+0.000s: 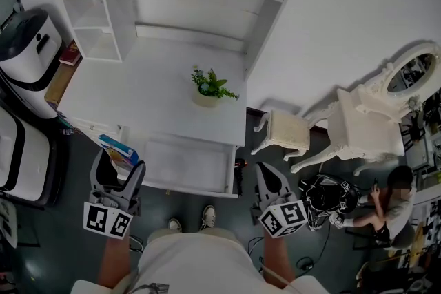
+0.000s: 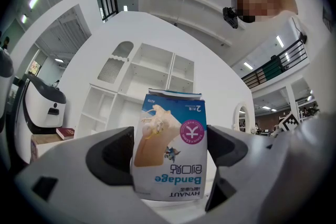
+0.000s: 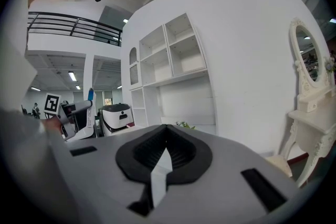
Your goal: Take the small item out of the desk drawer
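Worktop (image 1: 138,96) and open drawer (image 1: 186,165) lie below us; our left tool (image 1: 118,175) grips the bandage box (image 2: 169,147), right tool (image 3: 166,157) closed empty; slackening could drop it.

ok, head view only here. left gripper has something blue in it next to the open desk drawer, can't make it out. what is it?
Observer: The left gripper view shows a blue-and-white cardboard box printed "Bandage", upside down to that camera. The left gripper has its fingers pressed on both sides of it.
Operator: right one carrying anything?
Observer: No. In the right gripper view the right gripper has its fingers together with nothing between them.
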Demonstrator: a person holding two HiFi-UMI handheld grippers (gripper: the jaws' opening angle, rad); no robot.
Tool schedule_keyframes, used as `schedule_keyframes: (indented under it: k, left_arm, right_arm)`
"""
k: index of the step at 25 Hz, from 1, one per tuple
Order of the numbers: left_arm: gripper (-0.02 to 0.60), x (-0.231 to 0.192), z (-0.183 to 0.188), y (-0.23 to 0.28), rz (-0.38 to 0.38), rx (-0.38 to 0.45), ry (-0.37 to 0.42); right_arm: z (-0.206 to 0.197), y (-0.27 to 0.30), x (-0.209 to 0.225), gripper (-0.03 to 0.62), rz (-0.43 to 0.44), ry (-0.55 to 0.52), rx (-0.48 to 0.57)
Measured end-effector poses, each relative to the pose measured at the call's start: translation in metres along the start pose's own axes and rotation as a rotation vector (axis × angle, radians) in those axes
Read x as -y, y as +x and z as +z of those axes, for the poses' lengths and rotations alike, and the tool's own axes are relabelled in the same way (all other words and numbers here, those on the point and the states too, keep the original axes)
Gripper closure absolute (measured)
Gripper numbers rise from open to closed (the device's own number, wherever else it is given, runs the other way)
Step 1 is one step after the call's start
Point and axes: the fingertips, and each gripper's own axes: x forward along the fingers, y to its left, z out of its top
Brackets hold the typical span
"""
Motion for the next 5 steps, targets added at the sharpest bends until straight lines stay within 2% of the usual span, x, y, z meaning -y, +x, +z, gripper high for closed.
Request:
schedule_keyframes:
  k: [5]
  left_arm:
    - [0.15, 0.0042, -0.0034, 0.0029, -0.01, -0.003, 0.001]
  right_arm:
    - [-0.0029, -0.0045, 0.0031, 0.585, -0.006, 0.003, 0.006]
